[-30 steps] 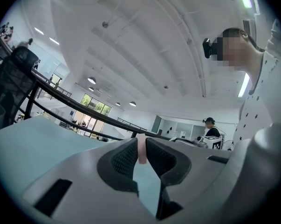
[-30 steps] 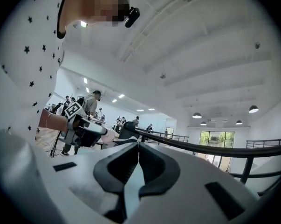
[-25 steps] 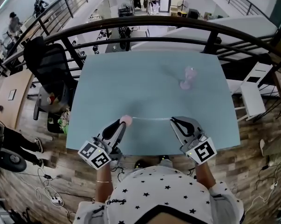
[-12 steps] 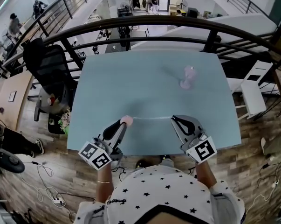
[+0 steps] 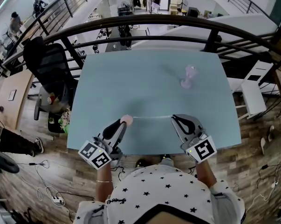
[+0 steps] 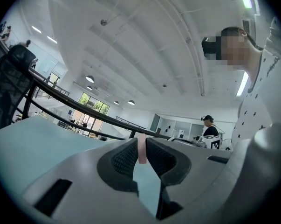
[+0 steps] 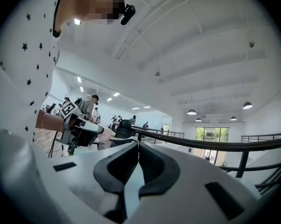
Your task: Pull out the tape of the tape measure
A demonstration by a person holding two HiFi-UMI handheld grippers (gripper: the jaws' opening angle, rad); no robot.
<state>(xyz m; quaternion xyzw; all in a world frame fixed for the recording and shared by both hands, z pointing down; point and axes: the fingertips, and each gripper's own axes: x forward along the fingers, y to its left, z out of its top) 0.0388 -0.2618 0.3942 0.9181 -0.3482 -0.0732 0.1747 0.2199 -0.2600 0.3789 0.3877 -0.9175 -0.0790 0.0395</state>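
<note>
A small pink tape measure (image 5: 126, 120) is held over the near part of the pale blue table (image 5: 145, 78). My left gripper (image 5: 123, 122) is shut on its pink case (image 6: 142, 153), which shows edge-on between the jaws. A thin pale tape (image 5: 149, 118) runs level from the case to my right gripper (image 5: 174, 119), whose jaws are shut on the tape's end. In the right gripper view the jaws of the right gripper (image 7: 138, 148) are pressed together, and the left gripper (image 7: 84, 127) shows beyond them.
A small pink object (image 5: 188, 77) stands at the table's far right. A black railing (image 5: 145, 24) curves behind the table, and a black office chair (image 5: 49, 73) stands at its left. The table's near edge (image 5: 154, 150) lies just below both grippers.
</note>
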